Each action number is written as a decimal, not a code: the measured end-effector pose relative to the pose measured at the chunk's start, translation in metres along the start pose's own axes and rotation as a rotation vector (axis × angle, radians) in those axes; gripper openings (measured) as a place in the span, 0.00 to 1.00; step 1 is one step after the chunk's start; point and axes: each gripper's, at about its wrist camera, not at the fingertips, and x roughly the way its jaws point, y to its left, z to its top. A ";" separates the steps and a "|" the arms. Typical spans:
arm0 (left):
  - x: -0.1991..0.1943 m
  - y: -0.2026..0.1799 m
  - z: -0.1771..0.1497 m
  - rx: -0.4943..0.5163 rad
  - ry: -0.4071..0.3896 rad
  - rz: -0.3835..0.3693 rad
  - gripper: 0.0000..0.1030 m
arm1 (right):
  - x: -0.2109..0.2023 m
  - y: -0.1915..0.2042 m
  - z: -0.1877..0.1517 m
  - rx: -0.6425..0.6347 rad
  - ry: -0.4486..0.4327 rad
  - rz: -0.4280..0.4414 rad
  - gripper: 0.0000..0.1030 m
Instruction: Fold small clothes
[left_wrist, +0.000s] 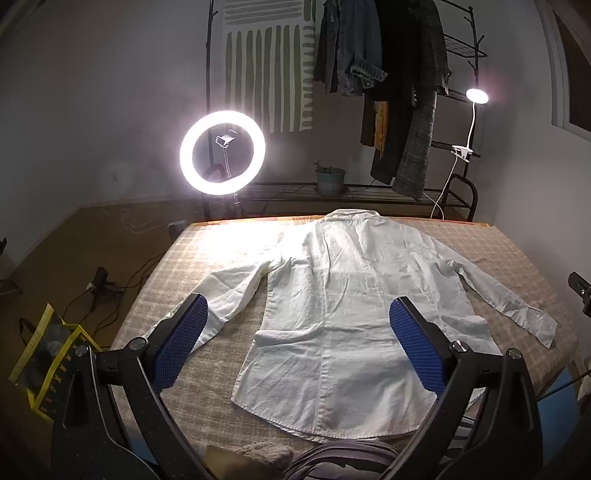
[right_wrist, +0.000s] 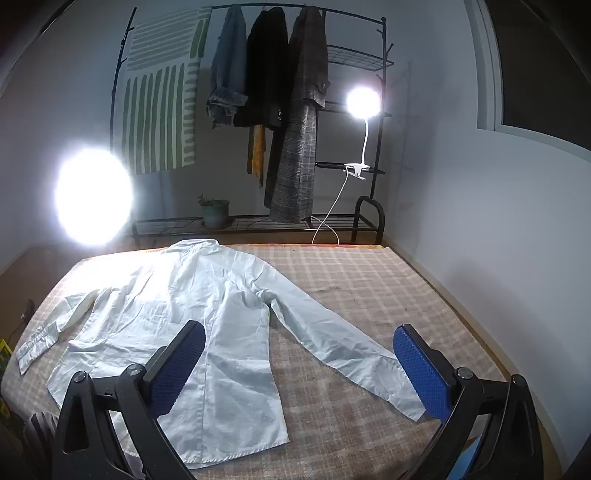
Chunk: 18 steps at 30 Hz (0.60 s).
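A white long-sleeved shirt (left_wrist: 340, 314) lies flat and spread out, back up, on the checked table cover (left_wrist: 221, 251), collar at the far edge and hem toward me, both sleeves stretched outward. It also shows in the right wrist view (right_wrist: 192, 306). My left gripper (left_wrist: 295, 328) is open and empty, hovering over the shirt's lower body, its left blue pad over the left sleeve. My right gripper (right_wrist: 299, 354) is open and empty above the table, its left pad over the shirt's body and its right pad by the right sleeve cuff (right_wrist: 402, 391).
A lit ring light (left_wrist: 222, 152) stands beyond the table's far left corner. A clothes rack (left_wrist: 399, 92) with hanging coats, a clip lamp (left_wrist: 476, 96) and a potted plant (left_wrist: 330, 180) stand behind. A wall (right_wrist: 498, 240) runs along the table's right. A yellow bag (left_wrist: 48, 350) and cables lie on the floor left.
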 end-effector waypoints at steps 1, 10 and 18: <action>0.000 0.000 0.000 0.002 0.000 0.001 0.98 | 0.000 0.000 0.000 0.000 -0.002 0.000 1.00; -0.003 0.005 0.006 -0.003 -0.013 -0.001 0.98 | -0.011 -0.002 0.004 0.004 -0.031 0.004 1.00; -0.006 0.002 0.000 0.001 -0.032 0.001 0.98 | -0.009 -0.001 0.001 0.005 -0.037 0.003 1.00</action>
